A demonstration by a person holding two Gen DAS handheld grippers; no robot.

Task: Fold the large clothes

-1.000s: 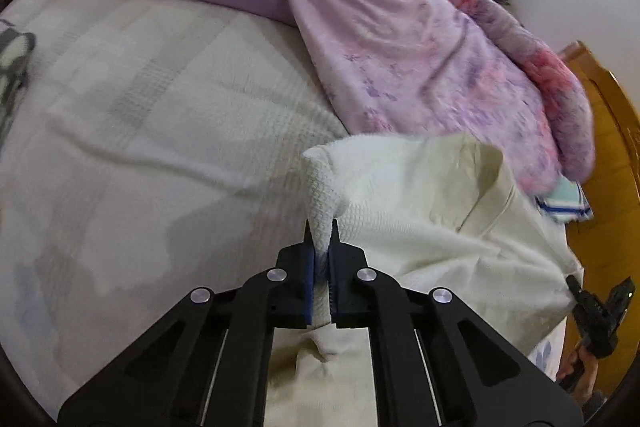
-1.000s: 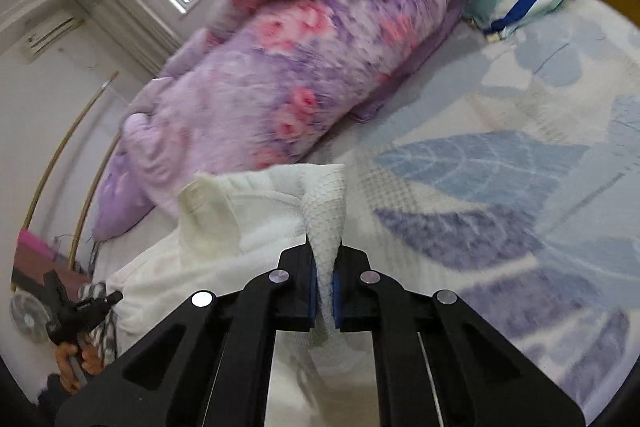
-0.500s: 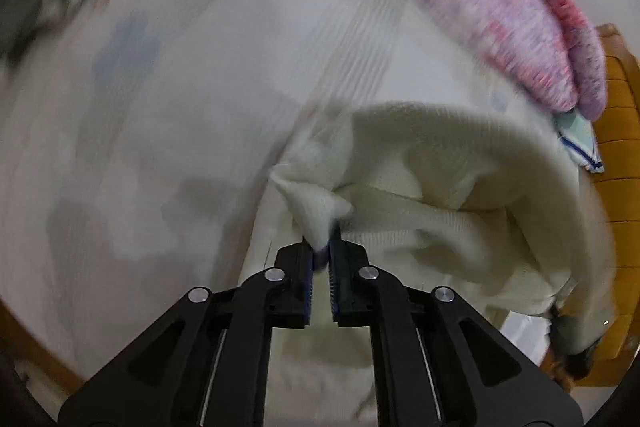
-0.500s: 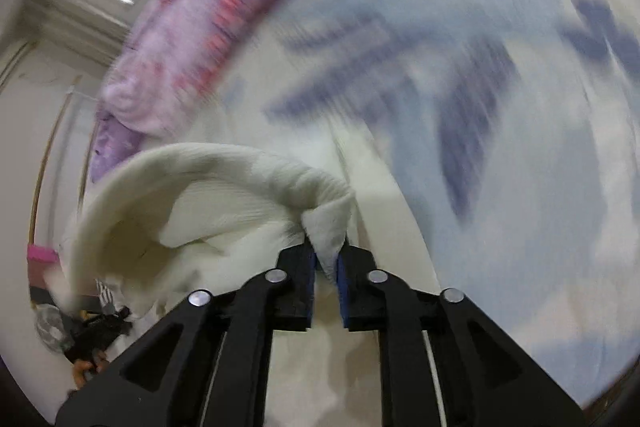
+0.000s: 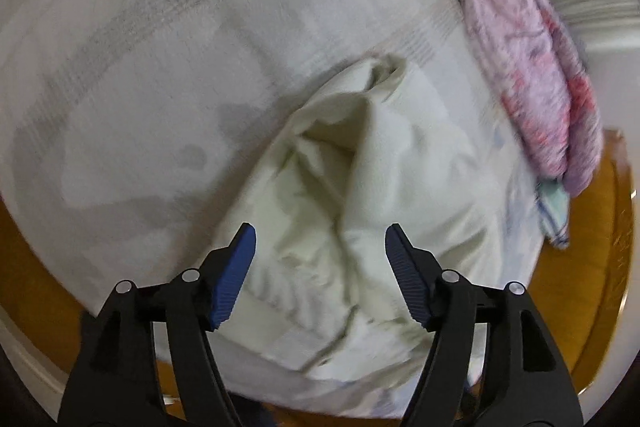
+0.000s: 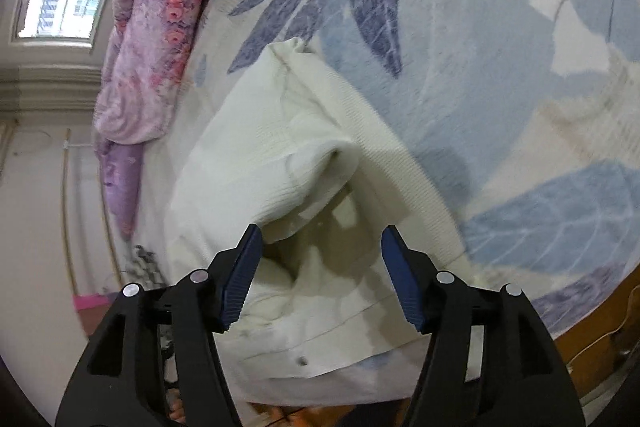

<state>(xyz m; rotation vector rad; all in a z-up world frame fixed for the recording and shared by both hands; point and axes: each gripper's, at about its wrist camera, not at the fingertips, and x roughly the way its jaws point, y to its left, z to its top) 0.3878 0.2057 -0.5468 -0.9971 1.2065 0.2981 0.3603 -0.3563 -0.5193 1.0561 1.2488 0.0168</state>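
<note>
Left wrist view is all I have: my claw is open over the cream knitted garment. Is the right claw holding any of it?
Observer: No. The right claw is open above the cream knitted garment, gripping nothing.
Operator: Anything on its far side?
Observer: A blue leaf-print bedsheet spreads beyond the garment's right edge.
Operator: Any mark near the hem?
Observer: One small dark spot sits on the cloth near the bed's edge.
</note>
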